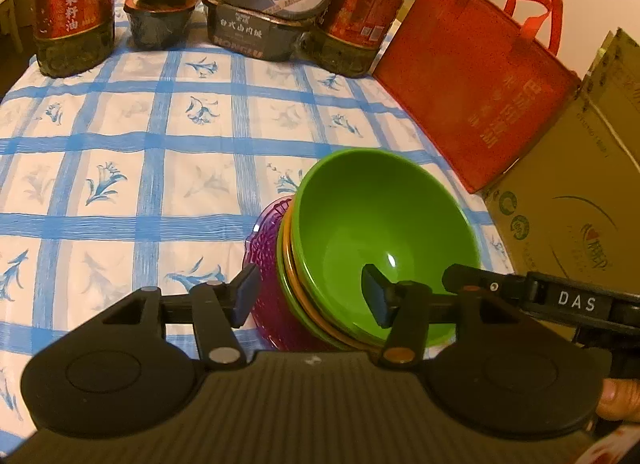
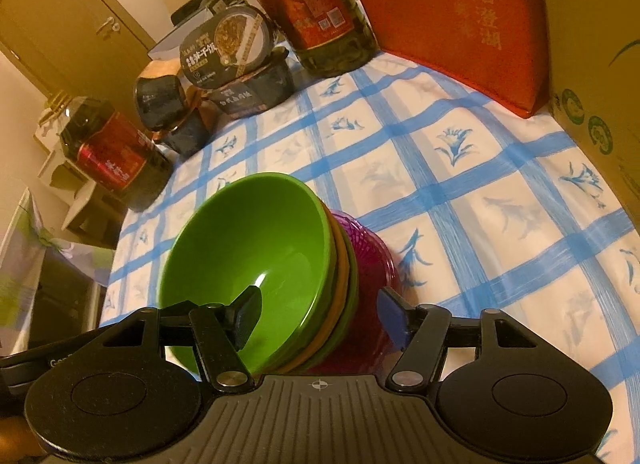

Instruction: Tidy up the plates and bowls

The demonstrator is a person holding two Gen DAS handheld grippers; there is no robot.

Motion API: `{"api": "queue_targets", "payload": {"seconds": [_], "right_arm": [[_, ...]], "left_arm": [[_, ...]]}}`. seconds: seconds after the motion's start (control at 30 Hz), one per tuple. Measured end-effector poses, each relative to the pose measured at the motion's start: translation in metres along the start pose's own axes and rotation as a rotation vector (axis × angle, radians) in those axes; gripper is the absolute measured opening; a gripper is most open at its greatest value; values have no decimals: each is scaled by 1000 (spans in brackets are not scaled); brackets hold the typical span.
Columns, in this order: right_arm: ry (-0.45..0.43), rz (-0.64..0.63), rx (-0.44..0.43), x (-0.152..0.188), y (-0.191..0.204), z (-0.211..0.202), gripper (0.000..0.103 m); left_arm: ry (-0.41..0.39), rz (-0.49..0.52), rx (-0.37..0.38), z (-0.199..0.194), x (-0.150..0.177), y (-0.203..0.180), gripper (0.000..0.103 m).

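The nested green and orange plastic bowls (image 1: 384, 240) sit on a purple ribbed plate (image 1: 266, 248) atop the blue-checked tablecloth (image 1: 120, 136); both the left gripper (image 1: 310, 296) and right gripper (image 2: 320, 314) stand open astride the rim, neither pressing; the other tool reads "DAS"

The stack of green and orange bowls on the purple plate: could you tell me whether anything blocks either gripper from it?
Nothing visible does. The left gripper and right gripper each straddle the rim of the stacked green bowls, jaws open.
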State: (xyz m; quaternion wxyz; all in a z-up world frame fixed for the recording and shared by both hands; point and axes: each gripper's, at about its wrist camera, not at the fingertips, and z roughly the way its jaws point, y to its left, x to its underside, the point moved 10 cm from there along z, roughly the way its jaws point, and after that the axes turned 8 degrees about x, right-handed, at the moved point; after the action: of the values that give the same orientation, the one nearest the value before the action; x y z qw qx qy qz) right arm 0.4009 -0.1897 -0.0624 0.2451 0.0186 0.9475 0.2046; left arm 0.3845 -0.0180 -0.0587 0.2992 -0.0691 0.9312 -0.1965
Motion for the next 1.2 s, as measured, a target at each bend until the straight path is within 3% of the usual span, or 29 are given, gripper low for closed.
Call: {"api": "queue_targets", "payload": {"seconds": [0.1,0.4,0.47,0.67,0.8,0.87,1.2], "right_arm": [[-6,3,-3,4,0,-9,64],[-32,11,-16,19,1,-43,64],[-38,3,-18,25,2,-51,64],[-61,-42,-8,49,4,-71,64],[-69,-25,3,68,1,-83,68],[-81,-20,3,76,0,-89,78],[-135,-153,83,122,12,-118,79]], "left_arm": [[-12,5,2,-10,4,-5,54],[-55,11,-1,-44,22,-16,71],[-67,4,-6,-52,27,-15,82],[-94,9,-18,-74,46,-17,92],[-136,21,-35,-92,60,-15,96],[-149,17,-50,-100,68,-12,97],[-184,82,-115,-134,107,-17,97]]}}
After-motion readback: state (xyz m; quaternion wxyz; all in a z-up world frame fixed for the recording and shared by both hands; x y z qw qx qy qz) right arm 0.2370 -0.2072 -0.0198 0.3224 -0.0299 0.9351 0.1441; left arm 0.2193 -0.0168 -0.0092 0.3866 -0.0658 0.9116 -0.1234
